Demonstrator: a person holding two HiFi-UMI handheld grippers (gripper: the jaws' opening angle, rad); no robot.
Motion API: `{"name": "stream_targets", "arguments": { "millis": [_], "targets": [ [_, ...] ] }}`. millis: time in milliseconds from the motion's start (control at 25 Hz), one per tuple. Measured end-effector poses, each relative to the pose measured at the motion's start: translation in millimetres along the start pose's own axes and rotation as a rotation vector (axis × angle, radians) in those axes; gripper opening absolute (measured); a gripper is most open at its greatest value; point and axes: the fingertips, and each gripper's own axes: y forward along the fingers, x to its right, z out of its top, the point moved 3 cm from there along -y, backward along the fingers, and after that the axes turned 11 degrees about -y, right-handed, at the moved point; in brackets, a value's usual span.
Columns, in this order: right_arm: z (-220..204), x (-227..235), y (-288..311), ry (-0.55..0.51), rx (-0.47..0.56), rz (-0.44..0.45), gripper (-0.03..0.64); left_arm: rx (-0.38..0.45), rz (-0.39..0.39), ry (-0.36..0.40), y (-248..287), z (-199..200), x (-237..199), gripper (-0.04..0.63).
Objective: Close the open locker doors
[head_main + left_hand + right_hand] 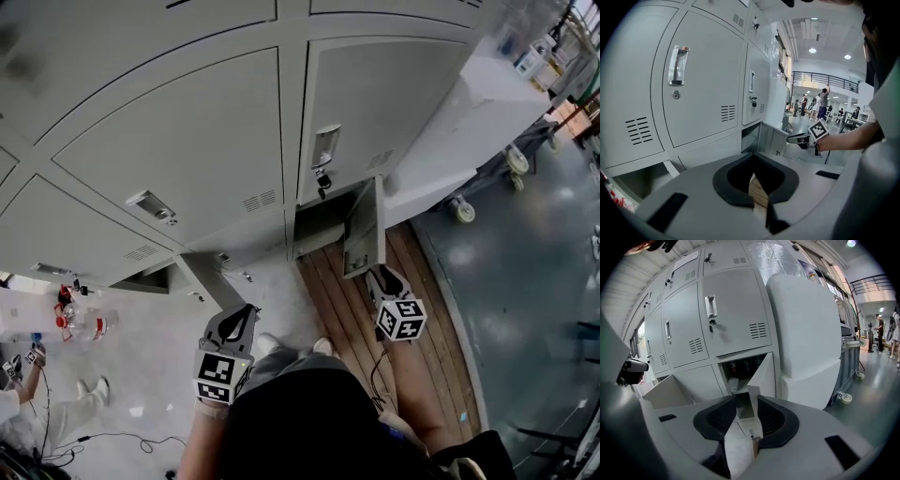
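The only print that is showing clearly is the black-and-white square markers on each cube (401,319). The red labels on the bottles (80,323) at the lower left are too small to read.

The grey lockers (187,141) are filling the upper part of the head view. Two bottom doors are standing open. The right open door (364,230) is sticking out about square to the locker front, over the wooden floor strip (337,300). The left open door (208,279) is swinging out over the pale floor.

The right gripper (382,277) is reaching to the free edge of the right open door (764,376). Its fingers are standing spread, and the door's edge is lying between them. I cannot tell if the pads are pressing on it. The left gripper (239,314) is pointing toward the left open door, just near it, with its fingers (761,206) pressed together on nothing.

A white wheeled unit (806,333) is standing just beside the right compartment, on the hinge side. On the other side of the door the way to the locker front is lying open. A person (56,403) is standing well apart at the lower left.
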Motion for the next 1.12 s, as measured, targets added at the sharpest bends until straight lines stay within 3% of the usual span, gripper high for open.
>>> {"name": "stream_targets", "arguments": {
  "millis": [520, 1120],
  "targets": [
    [24.3, -70.1, 46.0, -0.082, -0.013, 0.077, 0.155, -0.018, -0.054, 0.054, -25.9, -14.9, -30.4, 0.018],
    [61.9, -111.8, 112.2, -0.209, -0.016, 0.319, 0.135, 0.023, 0.207, -0.143, -41.3, -9.9, -76.4, 0.018]
  ]
}}
